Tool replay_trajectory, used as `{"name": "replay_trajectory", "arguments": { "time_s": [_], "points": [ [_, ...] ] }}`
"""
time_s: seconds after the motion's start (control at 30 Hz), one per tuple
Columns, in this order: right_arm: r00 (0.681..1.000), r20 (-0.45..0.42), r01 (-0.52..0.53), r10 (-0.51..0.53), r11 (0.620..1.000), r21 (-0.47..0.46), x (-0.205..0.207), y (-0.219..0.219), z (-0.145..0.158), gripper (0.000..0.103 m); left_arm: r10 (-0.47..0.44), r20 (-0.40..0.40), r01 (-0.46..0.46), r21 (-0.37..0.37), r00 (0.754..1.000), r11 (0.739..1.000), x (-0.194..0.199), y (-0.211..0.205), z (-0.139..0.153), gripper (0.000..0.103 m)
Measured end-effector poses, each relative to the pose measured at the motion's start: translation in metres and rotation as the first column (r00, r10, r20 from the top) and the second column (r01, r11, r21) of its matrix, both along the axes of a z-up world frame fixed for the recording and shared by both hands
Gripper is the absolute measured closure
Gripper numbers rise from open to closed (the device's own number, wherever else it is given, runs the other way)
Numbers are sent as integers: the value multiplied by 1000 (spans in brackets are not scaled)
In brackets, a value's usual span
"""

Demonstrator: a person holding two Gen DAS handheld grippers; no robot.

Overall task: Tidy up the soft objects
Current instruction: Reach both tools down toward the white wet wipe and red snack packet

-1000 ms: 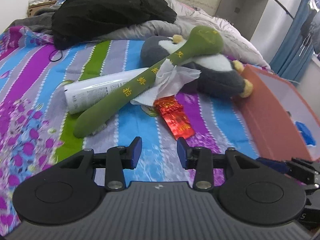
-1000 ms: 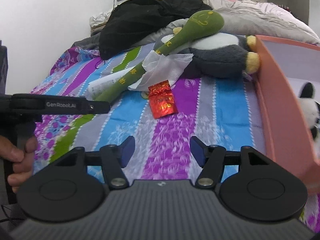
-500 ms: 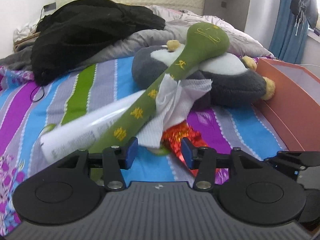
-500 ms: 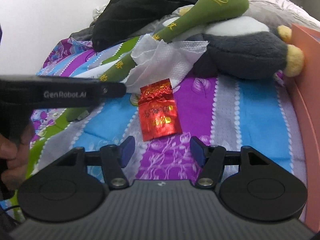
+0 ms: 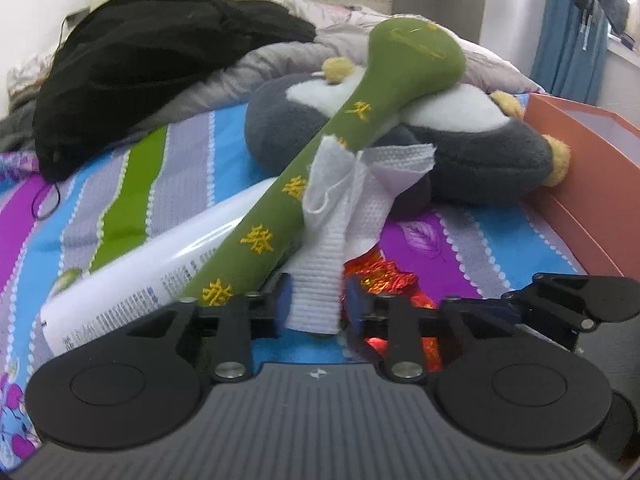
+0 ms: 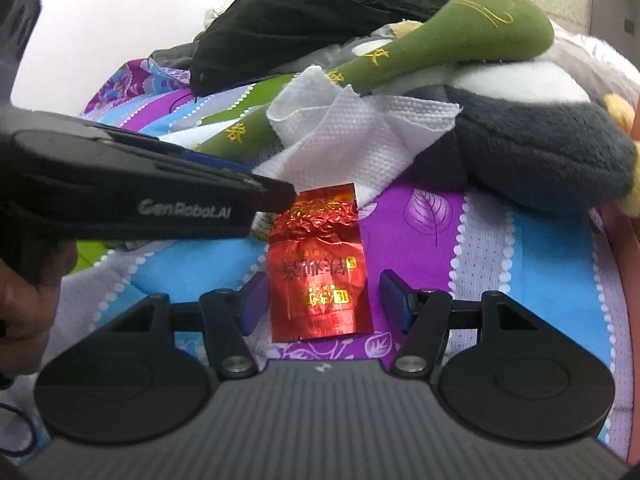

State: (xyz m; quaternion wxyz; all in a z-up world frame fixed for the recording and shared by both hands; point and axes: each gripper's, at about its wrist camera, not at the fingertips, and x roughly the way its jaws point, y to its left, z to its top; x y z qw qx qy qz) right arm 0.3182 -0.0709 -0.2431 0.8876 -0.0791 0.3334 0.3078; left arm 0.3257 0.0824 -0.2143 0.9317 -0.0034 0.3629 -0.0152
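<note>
**Tissue nearly pinched, packet unclaimed**

Left wrist view: your left gripper (image 5: 314, 304) is closing on the white tissue (image 5: 320, 276) at lower centre; it could tear or drag the green plush stick (image 5: 320, 168).

Right wrist view: your right gripper (image 6: 320, 300) stands open astride the red foil packet (image 6: 318, 264) on the bed (image 6: 540, 280); foil may slip.

Green plush stick (image 5: 304, 200): matt fleece, embroidered yellow characters. Tissue (image 5: 344, 208): white embossed paper, creasing. Red packet (image 6: 318, 264): crinkled foil, glinting. White tube (image 5: 144, 280): glossy plastic. Penguin toy (image 5: 480, 160): fuzzy pile. Bedsheet (image 6: 480, 248): printed woven cloth.
</note>
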Motion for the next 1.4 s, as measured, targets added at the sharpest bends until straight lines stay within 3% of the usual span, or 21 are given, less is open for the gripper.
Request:
{"name": "replay_trajectory", "arguments": {
  "time_s": [0.07,0.27,0.57,0.9,1.0,1.2,1.4],
  "points": [
    [1000,7,-6,6,1000,-6,0,1,0,41,15,-2,-15,-4,1000,1000,0,2,-1,95],
    [1000,3,12,-12,1000,-10,-4,-5,6,54,48,21,-47,-63,999,997,-10,7,11,102],
    [999,1,41,-41,999,-26,-29,-27,20,64,50,43,-43,-145,998,989,-39,-3,38,103],
    [992,-26,119,-120,992,-34,-66,-66,40,65,18,-8,-20,-201,1000,979,-93,-26,52,103],
    [990,-26,134,-135,990,-44,-79,-76,45,71,12,-29,-18,-217,999,976,-110,-30,55,103],
    [985,-56,163,-165,986,-46,-106,-96,48,73,8,-51,-18,-192,999,981,-146,-39,64,103],
    [973,-108,211,-206,977,36,-113,-101,45,71,54,-108,-71,-161,993,984,-173,-30,61,103]
  ]
}}
